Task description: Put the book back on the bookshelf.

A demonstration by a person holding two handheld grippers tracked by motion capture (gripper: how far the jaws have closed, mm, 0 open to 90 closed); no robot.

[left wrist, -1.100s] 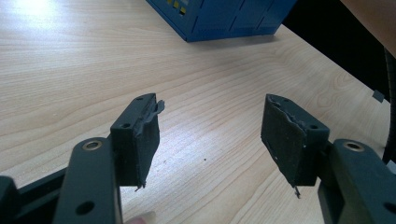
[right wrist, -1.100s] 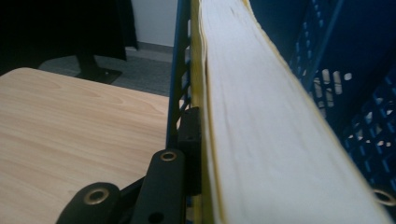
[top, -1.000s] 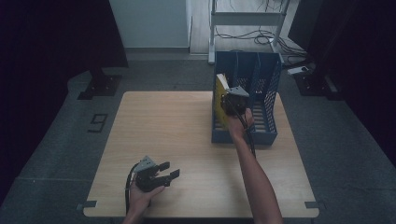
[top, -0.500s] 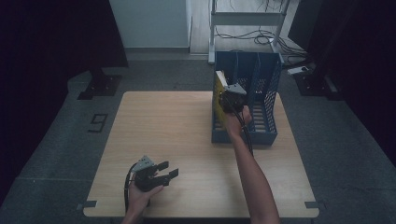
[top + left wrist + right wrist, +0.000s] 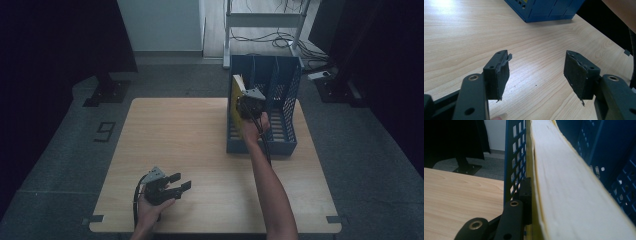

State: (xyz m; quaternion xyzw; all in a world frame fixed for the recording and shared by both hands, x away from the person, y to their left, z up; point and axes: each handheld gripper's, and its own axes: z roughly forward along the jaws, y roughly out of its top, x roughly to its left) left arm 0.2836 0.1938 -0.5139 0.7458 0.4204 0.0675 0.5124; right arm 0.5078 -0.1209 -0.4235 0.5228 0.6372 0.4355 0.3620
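Thick yellow-covered book (image 5: 235, 97): clamped by right hand-held gripper (image 5: 248, 104), now nudged deeper into blue perforated plastic file rack (image 5: 285, 92); seating nearly complete. Left hand-held gripper (image 5: 176, 186): spread, idle.

Pale matt wood-grain table (image 5: 461, 37), blue perforated plastic rack (image 5: 282, 95), yellow-covered book (image 5: 564, 185) with cream paper edges, matt black claw pads (image 5: 577, 71)

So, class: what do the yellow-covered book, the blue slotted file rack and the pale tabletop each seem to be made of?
Yellow-covered book: paper, by its matte cream page edges; the cover looks like thin card.
Blue slotted file rack: probably moulded plastic, with even colour and a grid of holes.
Pale tabletop: wood or wood-look laminate, with visible grain.
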